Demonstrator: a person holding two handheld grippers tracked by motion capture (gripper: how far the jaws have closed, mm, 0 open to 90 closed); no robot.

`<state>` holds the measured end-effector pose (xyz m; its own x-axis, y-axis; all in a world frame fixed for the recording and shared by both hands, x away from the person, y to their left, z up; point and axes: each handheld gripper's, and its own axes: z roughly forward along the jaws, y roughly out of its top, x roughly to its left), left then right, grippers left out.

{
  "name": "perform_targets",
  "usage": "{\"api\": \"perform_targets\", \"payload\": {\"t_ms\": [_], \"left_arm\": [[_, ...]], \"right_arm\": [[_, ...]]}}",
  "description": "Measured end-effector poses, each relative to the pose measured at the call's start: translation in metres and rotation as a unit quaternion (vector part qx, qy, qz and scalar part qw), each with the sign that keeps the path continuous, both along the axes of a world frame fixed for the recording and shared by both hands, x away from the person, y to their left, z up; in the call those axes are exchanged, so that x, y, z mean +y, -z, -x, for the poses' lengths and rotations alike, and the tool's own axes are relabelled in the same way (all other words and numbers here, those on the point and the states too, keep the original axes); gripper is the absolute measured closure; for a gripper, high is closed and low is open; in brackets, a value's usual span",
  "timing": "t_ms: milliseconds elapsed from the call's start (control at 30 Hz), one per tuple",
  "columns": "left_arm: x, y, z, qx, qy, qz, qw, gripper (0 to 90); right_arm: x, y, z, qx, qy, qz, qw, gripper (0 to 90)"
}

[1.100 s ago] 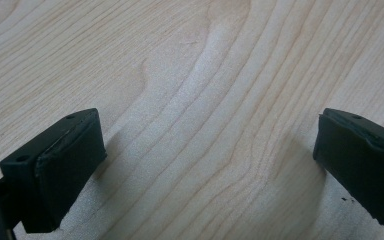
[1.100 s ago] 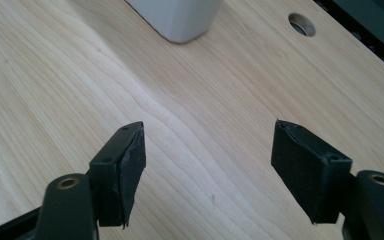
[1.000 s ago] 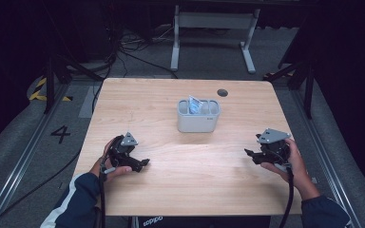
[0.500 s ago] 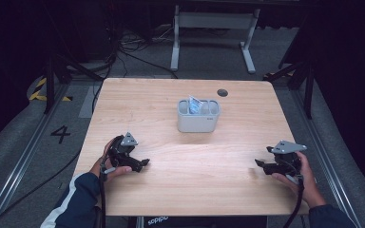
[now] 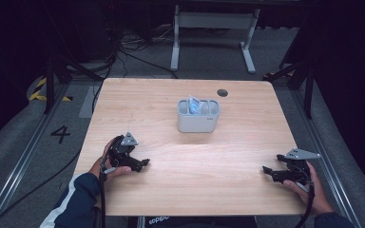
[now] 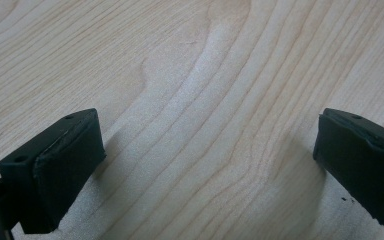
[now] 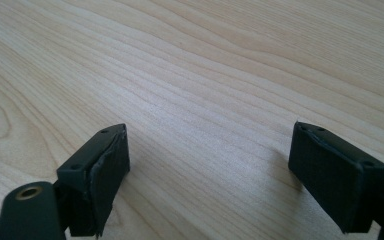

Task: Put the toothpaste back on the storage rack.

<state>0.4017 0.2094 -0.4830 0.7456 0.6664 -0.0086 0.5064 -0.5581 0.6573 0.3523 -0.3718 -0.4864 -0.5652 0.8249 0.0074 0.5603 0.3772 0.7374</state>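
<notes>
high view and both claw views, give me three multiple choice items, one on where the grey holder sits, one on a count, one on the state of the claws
1. Where is the grey holder on the table?
A. near the far edge, about midway across
B. at the near left corner
C. between the jaws of the right claw

2. How many claws rest near the table's near edge?
A. one
B. two
C. three

3. What state are the claws in?
A. both shut on the holder
B. left shut, right open
C. both open, with nothing between their jaws

Answers:
1. A: the high view shows it beyond the table's middle, apart from both hands.
2. B: the left claw lies at the near left and the right claw at the near right.
3. C: each claw view shows bare wood between widely parted jaws.
</notes>
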Motion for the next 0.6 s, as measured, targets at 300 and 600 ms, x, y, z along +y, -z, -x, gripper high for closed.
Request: {"api": "perform_targets", "payload": {"t_ms": [300,600], "left_arm": [[-0.0011,0.0009,0.0017,0.001,-0.010,0.006,0.9999,0.2],[-0.0009,0.0006,0.0017,0.002,-0.009,0.004,0.9999,0.2]], "right_arm": [[-0.0002,0.0002,-0.0026,0.002,-0.006,0.000,1.0000,14.6],[-0.0002,0.0003,-0.0027,0.001,-0.006,0.000,1.0000,14.6]]}}
